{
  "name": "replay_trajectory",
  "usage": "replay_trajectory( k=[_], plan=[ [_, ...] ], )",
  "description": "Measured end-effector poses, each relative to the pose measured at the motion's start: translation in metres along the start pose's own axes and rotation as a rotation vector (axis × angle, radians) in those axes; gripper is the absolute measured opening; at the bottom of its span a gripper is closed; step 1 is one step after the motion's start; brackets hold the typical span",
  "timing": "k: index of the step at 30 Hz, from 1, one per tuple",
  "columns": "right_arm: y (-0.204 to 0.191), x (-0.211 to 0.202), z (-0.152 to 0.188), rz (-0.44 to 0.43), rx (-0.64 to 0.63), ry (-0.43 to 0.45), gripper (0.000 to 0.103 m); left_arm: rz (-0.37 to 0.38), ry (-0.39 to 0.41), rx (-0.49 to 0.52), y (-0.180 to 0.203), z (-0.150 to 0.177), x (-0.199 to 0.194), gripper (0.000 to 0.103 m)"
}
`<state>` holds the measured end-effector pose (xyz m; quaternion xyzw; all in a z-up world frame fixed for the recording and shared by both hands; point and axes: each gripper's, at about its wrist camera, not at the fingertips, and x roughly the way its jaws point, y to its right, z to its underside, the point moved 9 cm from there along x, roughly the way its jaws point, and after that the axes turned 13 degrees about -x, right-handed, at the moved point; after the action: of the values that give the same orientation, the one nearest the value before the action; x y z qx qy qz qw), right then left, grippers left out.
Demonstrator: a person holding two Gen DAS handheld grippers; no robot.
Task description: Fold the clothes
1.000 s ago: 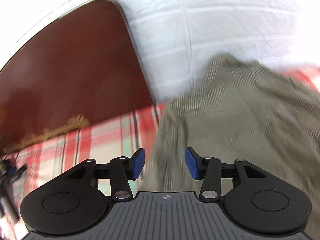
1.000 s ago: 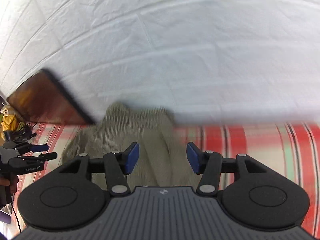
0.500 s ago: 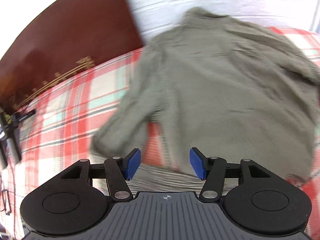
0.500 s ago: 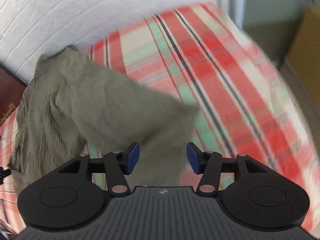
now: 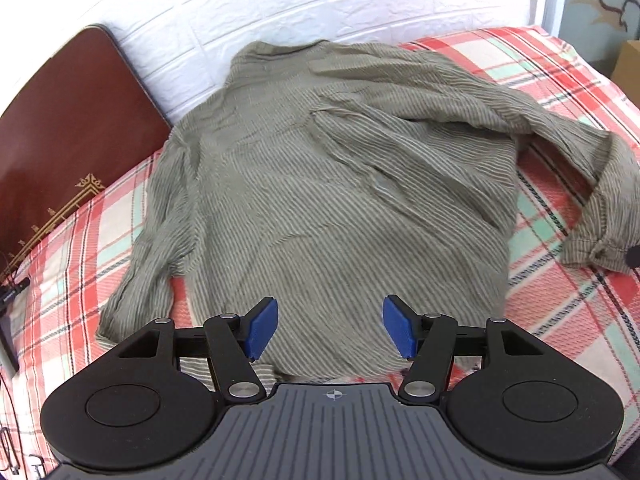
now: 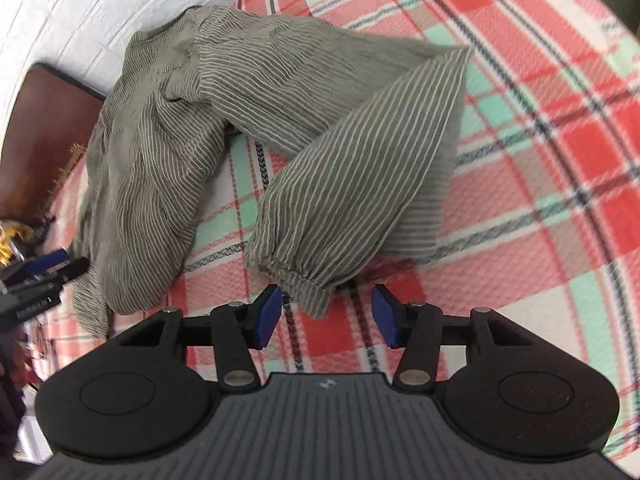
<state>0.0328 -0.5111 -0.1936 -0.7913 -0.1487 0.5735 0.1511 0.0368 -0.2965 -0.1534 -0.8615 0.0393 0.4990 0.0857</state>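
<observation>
An olive shirt (image 5: 320, 180) with thin pale stripes lies spread on the plaid bed cover (image 5: 560, 300), collar toward the wall. My left gripper (image 5: 330, 332) hangs over the shirt's near hem, its jaws opening, with nothing pinched between the blue pads (image 5: 262, 328). In the right wrist view the shirt (image 6: 160, 140) has one sleeve (image 6: 360, 168) bent back toward me. The sleeve's gathered cuff (image 6: 300, 284) lies just in front of my right gripper (image 6: 326, 316), close to its left pad. The right jaws are closing, and the pads do not press the cuff. The left gripper (image 6: 44, 276) shows at the far left edge.
A dark red headboard (image 5: 68, 120) with gold trim stands at the left against a white brick-pattern wall (image 5: 340, 12). The bed cover (image 6: 540, 160) runs on to the right of the sleeve. A cardboard box (image 5: 630, 64) sits beyond the bed's far right corner.
Both views swung from the wall down onto the bed. The shirt now lies spread and sharp in the left view. The right gripper has dropped to the sleeve cuff.
</observation>
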Motion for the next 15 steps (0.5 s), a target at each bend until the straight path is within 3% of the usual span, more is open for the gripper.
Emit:
replay_trajectory(
  k=[2,4,7,11,15],
  plan=[
    [0.001,0.007,-0.003,-0.007,-0.006,0.012,0.045,-0.009,0.000,0.000,0.004,0.000,-0.001,0.073],
    [0.003,0.011,-0.007,-0.028,-0.014,0.016,0.009,-0.011,0.004,-0.002,0.008,-0.001,-0.004,0.074],
    [0.003,-0.011,-0.012,-0.085,-0.025,0.056,0.006,-0.024,0.011,-0.004,0.013,-0.003,-0.006,0.074],
    [0.010,-0.079,-0.026,-0.115,-0.087,0.170,0.006,-0.030,0.016,-0.020,0.021,-0.006,-0.005,0.075],
    [0.053,-0.135,-0.035,0.016,-0.168,0.219,0.006,-0.033,0.018,-0.021,0.035,-0.007,-0.005,0.075]
  ],
)
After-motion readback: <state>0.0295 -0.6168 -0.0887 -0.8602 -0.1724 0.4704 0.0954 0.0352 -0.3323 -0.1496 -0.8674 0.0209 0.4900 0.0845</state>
